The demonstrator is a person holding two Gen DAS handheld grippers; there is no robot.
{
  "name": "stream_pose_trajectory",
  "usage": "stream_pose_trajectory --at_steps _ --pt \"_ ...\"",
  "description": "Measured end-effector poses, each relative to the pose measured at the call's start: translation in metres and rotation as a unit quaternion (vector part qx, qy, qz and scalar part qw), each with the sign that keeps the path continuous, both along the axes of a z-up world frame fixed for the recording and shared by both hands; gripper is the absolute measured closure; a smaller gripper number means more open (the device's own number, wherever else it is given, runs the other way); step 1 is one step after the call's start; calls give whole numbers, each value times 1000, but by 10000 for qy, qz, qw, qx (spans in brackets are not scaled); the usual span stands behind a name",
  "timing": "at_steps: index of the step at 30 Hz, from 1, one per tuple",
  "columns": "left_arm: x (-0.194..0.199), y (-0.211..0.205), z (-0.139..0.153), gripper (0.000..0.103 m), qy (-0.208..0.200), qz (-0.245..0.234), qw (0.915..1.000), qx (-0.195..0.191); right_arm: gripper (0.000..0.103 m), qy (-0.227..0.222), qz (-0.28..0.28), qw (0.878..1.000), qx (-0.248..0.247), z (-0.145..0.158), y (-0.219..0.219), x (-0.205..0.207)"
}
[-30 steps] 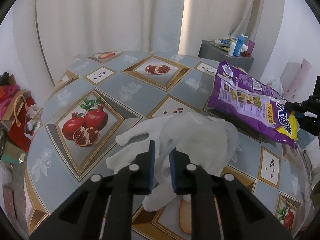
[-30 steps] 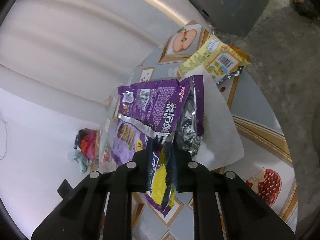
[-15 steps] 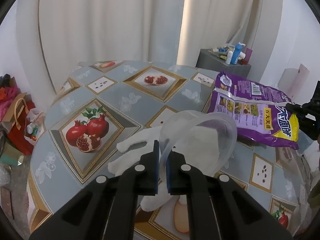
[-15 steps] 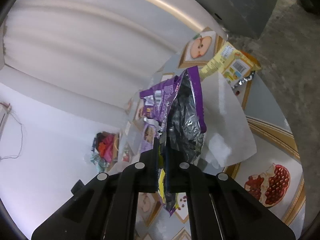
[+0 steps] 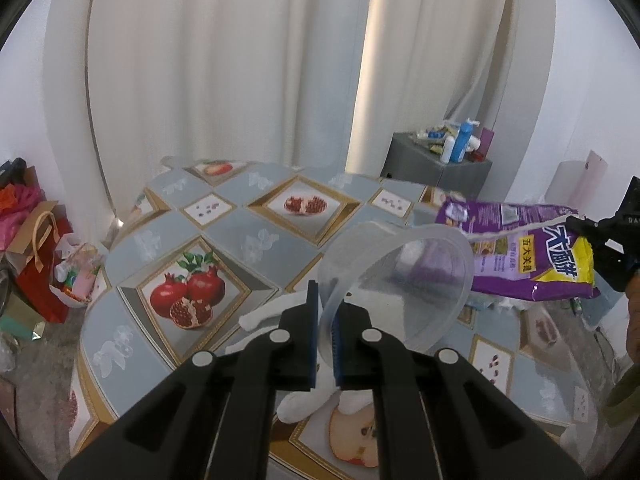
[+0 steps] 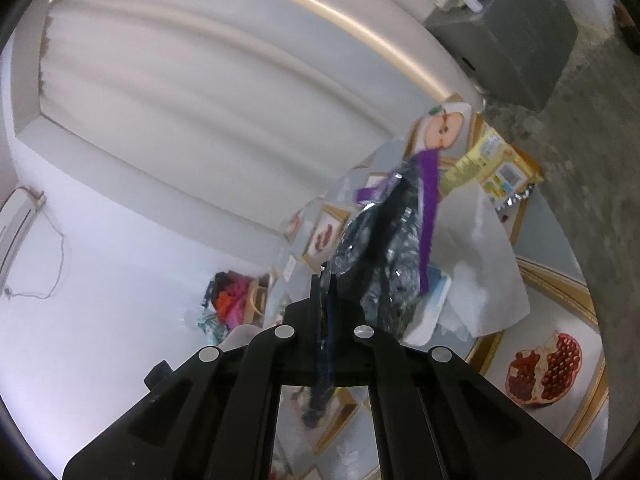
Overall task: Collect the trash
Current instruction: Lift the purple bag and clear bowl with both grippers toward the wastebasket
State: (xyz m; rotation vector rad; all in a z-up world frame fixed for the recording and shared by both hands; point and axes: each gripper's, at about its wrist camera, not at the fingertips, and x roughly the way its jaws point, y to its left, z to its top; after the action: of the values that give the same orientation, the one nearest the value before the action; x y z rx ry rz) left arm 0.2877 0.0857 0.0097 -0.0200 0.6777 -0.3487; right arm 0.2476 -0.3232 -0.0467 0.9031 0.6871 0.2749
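Both pieces of rubbish have come up off the round fruit-patterned tablecloth table since a second ago, when the cup lay on the tissue and the bag sagged on the cloth.

Nearest us, our left gripper is clamped on the rim of the clear plastic cup, which hangs tilted at about one o'clock from the pads, clear of the table. Our right gripper, having just finished closing, pinches the edge of the purple foil snack bag; in the left view that bag hangs at three o'clock above the cloth.

So we judge two pieces picked up, none yet binned; no bin shows.

Left on the table: crumpled white tissues under the cup, a flat white paper sheet at two o'clock in the right view, and beyond it a yellow snack wrapper near the far edge.
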Motion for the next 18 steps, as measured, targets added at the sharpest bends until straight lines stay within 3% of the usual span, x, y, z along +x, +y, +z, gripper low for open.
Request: stream_pose_trajectory --at_steps 18 --pt "-44 -8 58 98 -502 -292 9981 -224 103 -828 -116 9965 -4 46 -20 -51"
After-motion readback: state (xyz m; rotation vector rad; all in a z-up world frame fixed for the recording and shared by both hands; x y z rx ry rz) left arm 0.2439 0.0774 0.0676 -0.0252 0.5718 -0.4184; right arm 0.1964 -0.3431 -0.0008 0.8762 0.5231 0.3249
